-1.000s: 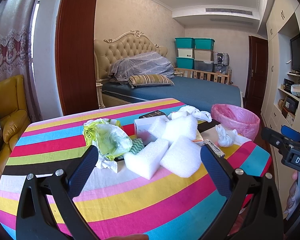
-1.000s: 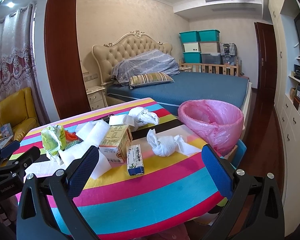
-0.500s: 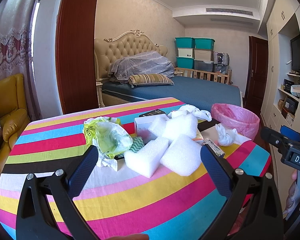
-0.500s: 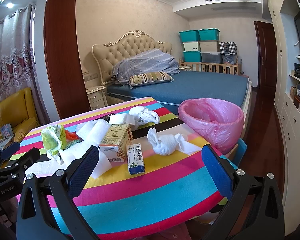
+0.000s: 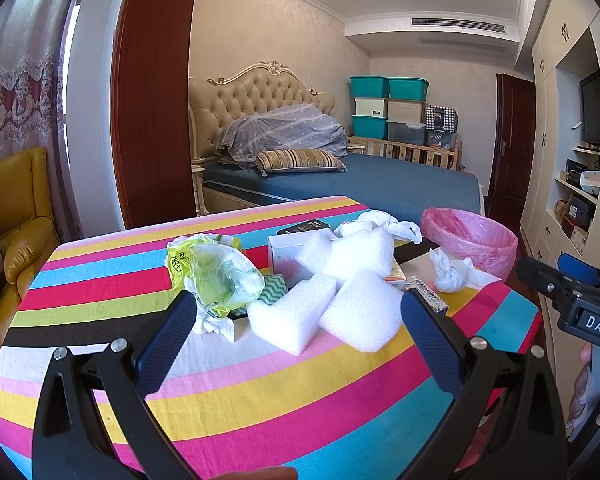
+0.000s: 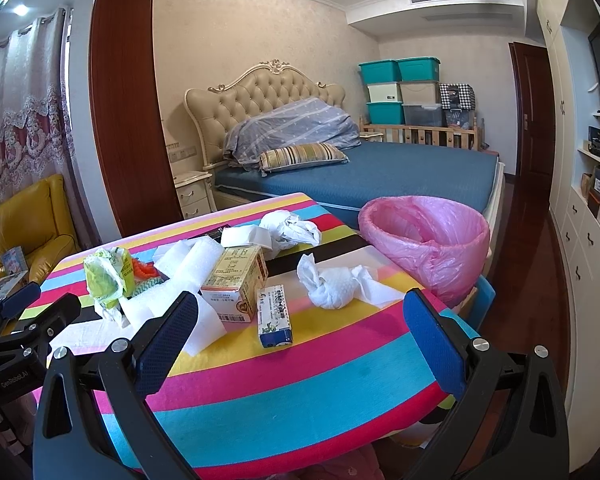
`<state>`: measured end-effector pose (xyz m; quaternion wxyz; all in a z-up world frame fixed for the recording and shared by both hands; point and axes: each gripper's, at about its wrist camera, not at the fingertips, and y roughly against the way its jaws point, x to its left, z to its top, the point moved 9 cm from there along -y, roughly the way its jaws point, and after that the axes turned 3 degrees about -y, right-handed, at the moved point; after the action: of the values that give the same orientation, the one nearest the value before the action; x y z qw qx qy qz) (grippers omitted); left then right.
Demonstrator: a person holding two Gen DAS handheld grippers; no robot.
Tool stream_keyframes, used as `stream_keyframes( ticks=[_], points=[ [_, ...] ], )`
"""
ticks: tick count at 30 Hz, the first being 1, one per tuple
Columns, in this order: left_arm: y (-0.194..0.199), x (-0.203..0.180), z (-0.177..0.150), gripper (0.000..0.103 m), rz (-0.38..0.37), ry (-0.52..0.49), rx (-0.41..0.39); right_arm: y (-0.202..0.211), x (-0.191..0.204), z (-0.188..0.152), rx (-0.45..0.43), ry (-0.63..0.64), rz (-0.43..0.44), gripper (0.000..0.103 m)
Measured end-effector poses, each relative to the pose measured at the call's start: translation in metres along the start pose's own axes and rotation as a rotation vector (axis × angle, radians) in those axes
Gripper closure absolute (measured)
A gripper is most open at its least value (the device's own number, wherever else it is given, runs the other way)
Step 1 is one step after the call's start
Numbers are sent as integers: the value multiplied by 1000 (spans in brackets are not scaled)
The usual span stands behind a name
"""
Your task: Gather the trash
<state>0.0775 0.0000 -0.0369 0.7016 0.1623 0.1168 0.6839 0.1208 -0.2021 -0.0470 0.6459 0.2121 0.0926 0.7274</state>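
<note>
Trash lies on a striped table point(image 5: 260, 392): white foam blocks point(image 5: 296, 316), a green plastic bag point(image 5: 216, 276), a white box point(image 5: 296, 248), crumpled tissues point(image 5: 448, 272). A bin with a pink liner point(image 5: 472, 240) stands off the table's right edge. My left gripper point(image 5: 296, 336) is open and empty, just short of the foam. In the right wrist view, my right gripper point(image 6: 300, 332) is open and empty near a small blue-white carton point(image 6: 274, 316), a yellow carton point(image 6: 236, 280), a tissue wad point(image 6: 334, 286) and the bin point(image 6: 428, 240).
A bed point(image 6: 380, 172) stands behind the table. A yellow armchair point(image 5: 8, 216) is at the left. Cabinets and shelves point(image 6: 592, 184) line the right wall. Each gripper shows at the edge of the other's view point(image 5: 572, 300) point(image 6: 20, 328).
Both grippers have shifted only slightly; the views are nearly unchanged. Both stay open and nothing on the table has moved.
</note>
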Motion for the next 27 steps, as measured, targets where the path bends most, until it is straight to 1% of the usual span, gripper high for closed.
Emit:
stream_keyframes(
  ticks=[19,27],
  points=[
    [-1,0,-1,4,-1,3,3,-2,9,-9,11,3,7,7],
    [-1,-1,-3,4,1,3,6,-4,6,-10,22,-2,10,7]
  ],
)
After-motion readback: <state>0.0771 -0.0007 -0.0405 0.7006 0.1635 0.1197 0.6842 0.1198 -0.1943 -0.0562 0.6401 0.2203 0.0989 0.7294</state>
